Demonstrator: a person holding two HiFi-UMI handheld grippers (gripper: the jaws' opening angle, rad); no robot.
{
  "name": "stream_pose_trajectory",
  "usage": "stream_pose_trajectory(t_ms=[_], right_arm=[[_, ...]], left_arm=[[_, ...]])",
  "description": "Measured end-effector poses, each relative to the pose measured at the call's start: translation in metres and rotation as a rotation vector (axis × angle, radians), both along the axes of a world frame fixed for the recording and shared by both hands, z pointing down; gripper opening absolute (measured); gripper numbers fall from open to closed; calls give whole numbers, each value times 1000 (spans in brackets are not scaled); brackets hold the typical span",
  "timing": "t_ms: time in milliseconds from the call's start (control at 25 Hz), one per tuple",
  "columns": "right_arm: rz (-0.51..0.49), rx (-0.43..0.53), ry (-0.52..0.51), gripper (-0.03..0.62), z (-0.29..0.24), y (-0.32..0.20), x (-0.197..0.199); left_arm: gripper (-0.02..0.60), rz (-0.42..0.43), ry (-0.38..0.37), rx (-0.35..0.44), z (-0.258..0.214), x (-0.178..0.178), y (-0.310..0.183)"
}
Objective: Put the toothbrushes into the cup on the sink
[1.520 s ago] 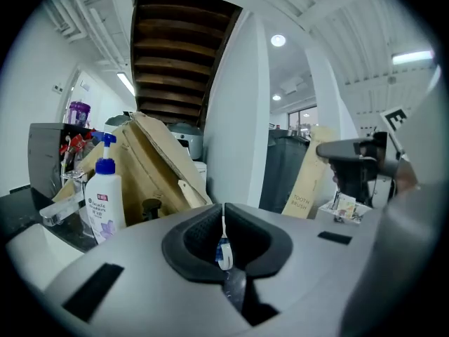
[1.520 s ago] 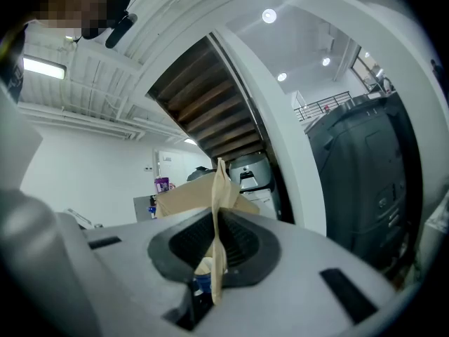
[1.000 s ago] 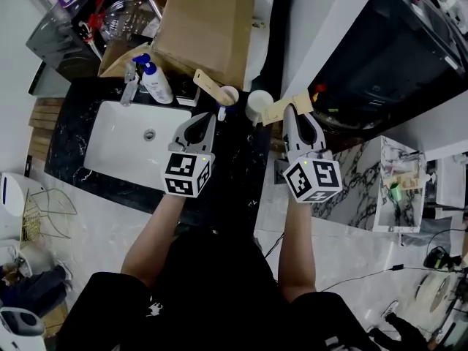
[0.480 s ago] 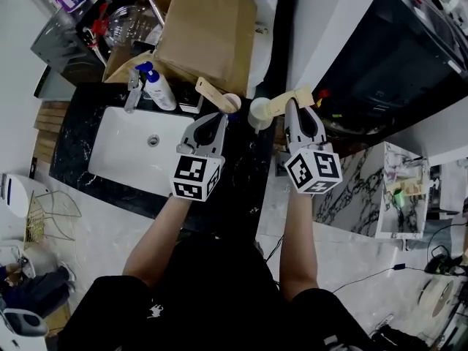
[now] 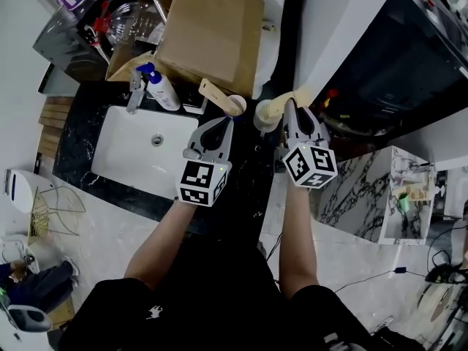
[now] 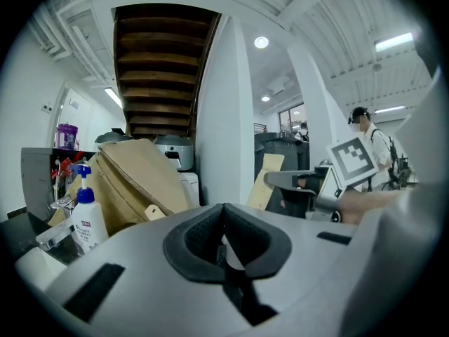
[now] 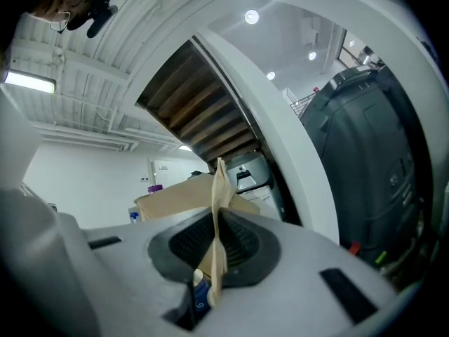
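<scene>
**A:** Head view first. Where are the two tools?

**B:** Both are over the black marbled counter (image 5: 241, 174), to the right of the white rectangular sink basin (image 5: 128, 159). The left gripper (image 5: 225, 123) points at a pale cup (image 5: 236, 105) at the back of the counter. A tan flat toothbrush pack (image 5: 212, 92) stands slanted in that cup. The right gripper (image 5: 292, 110) is next to it on the right and grips a tan paper-wrapped toothbrush (image 5: 281, 106).

**A:** And where does that one end?

**B:** Its far end reaches the rim of a cream round cup (image 5: 263, 115), just right of the pale cup. I cannot tell whether it is inside. Behind the basin are a white pump bottle with a blue top (image 5: 159, 88) and a large brown cardboard box (image 5: 212, 28).

**A:** Now the left gripper view.

**B:** The dark ribbed pads are pressed together. Only a thin pale sliver shows in the notch above them, and nothing I can name sits between them. Beyond the jaws, the pump bottle and the box are at the left. The other tool and its marker cube are at the right, and a person stands far back.

**A:** And the right gripper view?

**B:** The jaws are clamped on the wrapped toothbrush. It rises as a thin beige strip from between the pads, a little bent near the top. A small blue-and-white printed part shows at its base, and the cardboard box lies beyond it.
</scene>
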State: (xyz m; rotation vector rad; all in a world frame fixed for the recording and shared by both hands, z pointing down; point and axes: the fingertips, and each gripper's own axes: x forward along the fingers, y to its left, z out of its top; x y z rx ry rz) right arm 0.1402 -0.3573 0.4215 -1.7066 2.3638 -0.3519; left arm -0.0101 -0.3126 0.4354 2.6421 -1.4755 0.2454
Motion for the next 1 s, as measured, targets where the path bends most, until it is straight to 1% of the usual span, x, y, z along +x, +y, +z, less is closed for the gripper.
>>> stream_pose_trajectory(t_ms=[360, 560, 720, 1000], right_arm=[[6, -44, -66, 21, 22, -9, 0], [5, -65, -80, 21, 33, -12, -3], [5, -81, -77, 22, 42, -14, -4], [-1, -104, -38, 23, 55, -16, -2]], left_arm=[[3, -5, -8, -25, 11, -1, -8], [3, -11, -10, -38, 17, -4, -9], [3, -12, -11, -48, 22, -6, -11], [3, -14, -10, -68, 33, -5, -11]])
